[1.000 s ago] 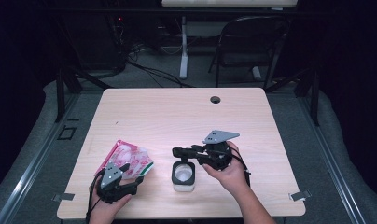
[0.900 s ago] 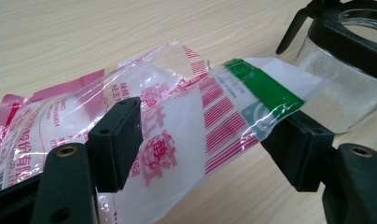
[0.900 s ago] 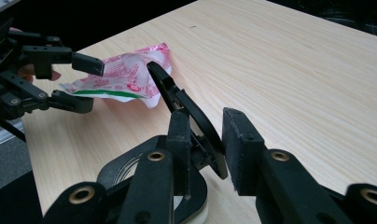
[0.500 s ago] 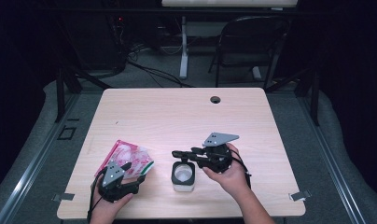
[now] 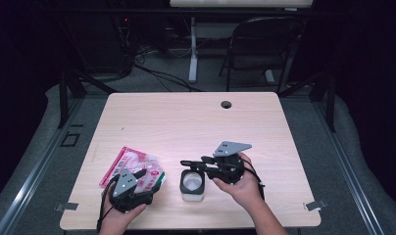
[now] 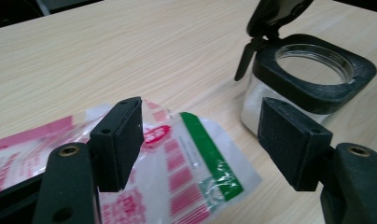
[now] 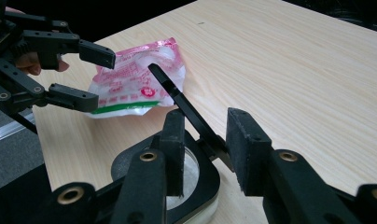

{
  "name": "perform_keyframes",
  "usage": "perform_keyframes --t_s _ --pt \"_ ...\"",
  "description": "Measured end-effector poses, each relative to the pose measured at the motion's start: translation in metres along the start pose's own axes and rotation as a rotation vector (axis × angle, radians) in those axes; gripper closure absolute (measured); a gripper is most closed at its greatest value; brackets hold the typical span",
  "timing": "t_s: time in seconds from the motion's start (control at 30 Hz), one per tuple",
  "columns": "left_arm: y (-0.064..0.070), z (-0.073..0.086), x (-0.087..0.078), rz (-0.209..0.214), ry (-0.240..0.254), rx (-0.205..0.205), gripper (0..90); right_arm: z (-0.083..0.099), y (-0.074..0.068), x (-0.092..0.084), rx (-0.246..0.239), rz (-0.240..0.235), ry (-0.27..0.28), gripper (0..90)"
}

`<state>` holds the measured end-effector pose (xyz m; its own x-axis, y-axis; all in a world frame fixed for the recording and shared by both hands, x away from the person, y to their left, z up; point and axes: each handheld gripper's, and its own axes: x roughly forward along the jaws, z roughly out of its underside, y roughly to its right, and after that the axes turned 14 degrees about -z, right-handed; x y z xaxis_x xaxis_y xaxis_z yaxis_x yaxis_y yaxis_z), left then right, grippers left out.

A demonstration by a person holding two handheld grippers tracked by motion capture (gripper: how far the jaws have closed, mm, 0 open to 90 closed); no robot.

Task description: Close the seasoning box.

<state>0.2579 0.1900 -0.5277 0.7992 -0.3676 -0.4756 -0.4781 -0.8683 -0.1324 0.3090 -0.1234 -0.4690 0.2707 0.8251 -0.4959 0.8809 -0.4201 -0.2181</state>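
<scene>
A pink and white plastic bag with a green strip lies at the front left of the wooden table. My left gripper is open, its jaws spread over the bag's green-striped edge without touching it. To the bag's right stands a small clear jar with a square black rim. Its thin black lid is tipped up. My right gripper hovers just over the jar. The lid passes between its jaws with a visible gap on both sides.
A round cable hole sits near the table's far edge. Behind the table are a black chair and floor cables. Both hands rest near the front edge.
</scene>
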Motion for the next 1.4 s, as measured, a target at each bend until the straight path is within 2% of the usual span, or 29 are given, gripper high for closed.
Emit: perform_keyframes --t_s 0.17,0.6,0.7,0.9,1.23,1.4 --pt "0.006 -0.003 0.004 0.030 0.001 0.007 32.8 0.001 -0.001 -0.001 -0.006 -0.004 -0.007 67.4" --pt "0.023 -0.015 0.012 0.072 -0.013 0.019 40.1 0.004 -0.004 -0.001 -0.017 -0.015 -0.017 65.7" --pt "0.029 -0.022 0.013 0.086 -0.010 0.025 44.6 0.004 -0.005 -0.001 -0.017 -0.015 -0.022 65.2" --pt "0.032 -0.033 0.016 0.099 0.008 0.033 51.5 0.005 -0.005 -0.001 -0.018 -0.021 -0.020 64.4" --pt "0.040 -0.057 0.019 0.091 0.042 0.068 59.3 0.006 -0.008 0.000 -0.030 -0.017 -0.033 63.3" --pt "0.041 -0.061 0.020 0.084 0.036 0.067 60.9 0.007 -0.009 0.000 -0.030 -0.018 -0.034 62.5"
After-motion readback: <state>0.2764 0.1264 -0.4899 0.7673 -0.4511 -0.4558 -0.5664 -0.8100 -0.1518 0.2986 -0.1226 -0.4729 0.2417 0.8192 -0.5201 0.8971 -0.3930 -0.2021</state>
